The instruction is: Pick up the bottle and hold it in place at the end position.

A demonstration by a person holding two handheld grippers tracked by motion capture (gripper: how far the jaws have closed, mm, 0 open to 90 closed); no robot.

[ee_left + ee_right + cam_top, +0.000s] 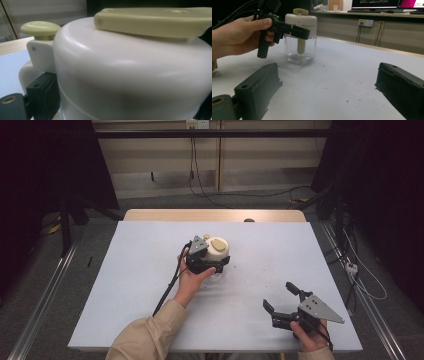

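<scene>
While gripped at white lid by left tongs (216, 265), glass jar (218, 251) stands mid-frame on table (140, 270). Right tongs (281, 297), lower right, gape wide, empty. Judged: steadying step; next calls for right tongs reaching lid's top flap (155, 21).

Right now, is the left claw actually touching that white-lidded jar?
Touching. The left gripper view shows a black jaw pressed against the jar's white lid; the right gripper view shows the left claw clamped round it.
</scene>
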